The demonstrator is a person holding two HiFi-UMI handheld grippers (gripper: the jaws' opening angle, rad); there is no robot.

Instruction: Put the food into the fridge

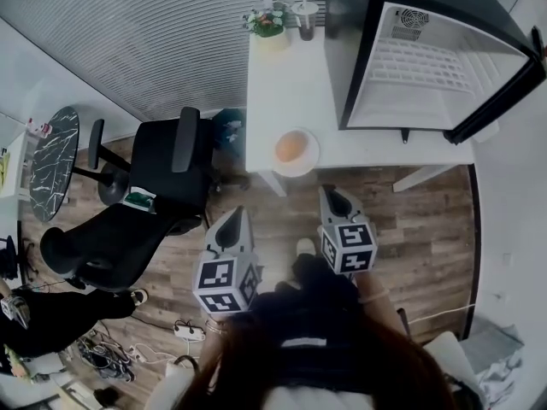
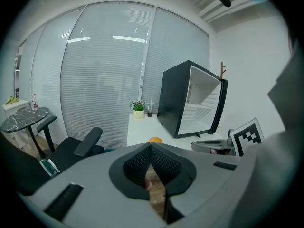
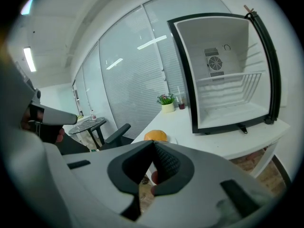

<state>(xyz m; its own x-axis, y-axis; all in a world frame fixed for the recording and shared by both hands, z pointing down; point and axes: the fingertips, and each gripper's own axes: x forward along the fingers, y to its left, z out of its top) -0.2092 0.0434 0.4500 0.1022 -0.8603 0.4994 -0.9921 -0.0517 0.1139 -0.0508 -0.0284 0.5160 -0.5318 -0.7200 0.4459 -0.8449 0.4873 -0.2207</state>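
The food (image 1: 291, 146), perhaps a bun, lay ahead, nearer the right gripper (image 1: 335, 200) than the left gripper (image 1: 229, 228), both closed and empty.

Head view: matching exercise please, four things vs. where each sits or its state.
Things:
1. bun
2. mini fridge
3. potted plant
4. office chair

Places or states:
A. far end of the table, by the blinds
B. on a white plate at the table's near edge
C. on the floor, left of the table
D. on the table, door open, nothing inside

Pairs: 1-B, 2-D, 3-A, 4-C
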